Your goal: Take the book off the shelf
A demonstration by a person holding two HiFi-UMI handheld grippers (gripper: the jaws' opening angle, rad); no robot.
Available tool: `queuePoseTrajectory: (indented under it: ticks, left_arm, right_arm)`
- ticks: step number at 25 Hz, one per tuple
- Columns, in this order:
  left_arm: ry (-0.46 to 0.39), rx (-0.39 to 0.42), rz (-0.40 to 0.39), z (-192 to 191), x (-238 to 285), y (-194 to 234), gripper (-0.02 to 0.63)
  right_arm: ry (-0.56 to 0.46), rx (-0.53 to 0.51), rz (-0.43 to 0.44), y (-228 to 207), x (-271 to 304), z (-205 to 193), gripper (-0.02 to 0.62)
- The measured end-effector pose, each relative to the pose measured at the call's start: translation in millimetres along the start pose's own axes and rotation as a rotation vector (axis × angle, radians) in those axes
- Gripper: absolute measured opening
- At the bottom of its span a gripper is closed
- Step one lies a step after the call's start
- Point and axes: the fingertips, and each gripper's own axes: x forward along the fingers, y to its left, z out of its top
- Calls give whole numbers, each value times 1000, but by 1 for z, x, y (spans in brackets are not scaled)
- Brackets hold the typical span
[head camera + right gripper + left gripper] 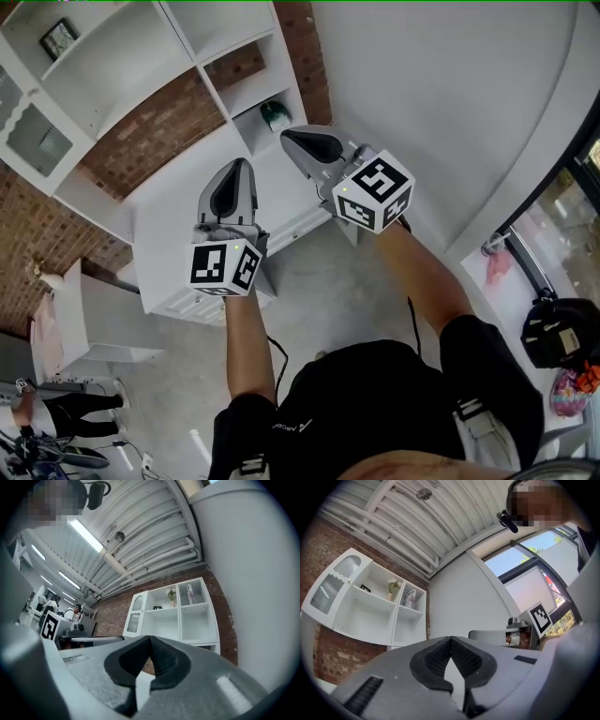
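Currently we are facing the shelf (141,52) at upper left, where we are not making out the book for sure. We are carrying the left gripper (245,166) and right gripper (290,138) pressed together, empty; reaching in shut, we are risking shoving things deeper.

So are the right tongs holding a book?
No, the right tongs are closed together with nothing between them, and the white shelf stands well behind them.

White shelf unit (122,58), brick wall (161,131), curved white wall (450,94), concrete floor (349,302)
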Motion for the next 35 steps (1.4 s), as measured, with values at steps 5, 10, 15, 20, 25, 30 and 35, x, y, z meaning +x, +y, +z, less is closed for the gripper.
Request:
queuePoseTrajectory:
  ticks: [5,10,15,20,25,30,35]
  left_arm:
    - [-3,-9,14,1,21,-1,-3]
    - [-10,-6,24,4,44,16,-3]
    - [-32,-5,21,2,72,47,-3]
    - [-64,-4,-3,1,113,94,-3]
    - [-62,6,-19,-2,153,155,-3]
    - [-75,28,-54,0,194,210,-3]
    - [-99,26,-77,4,225,253,-3]
  right_arm:
    - [5,-5,39,-19,4,10,0]
    - [-12,16,54,-44,27,22,0]
    - [-18,34,54,-70,63,27,2]
    - [-26,34,52,-102,122,38,2]
    - [-38,32,46,-135,194,52,2]
    - [-60,5,20,-173,260,77,2]
    - [-96,-10,-14,-205,309,105,2]
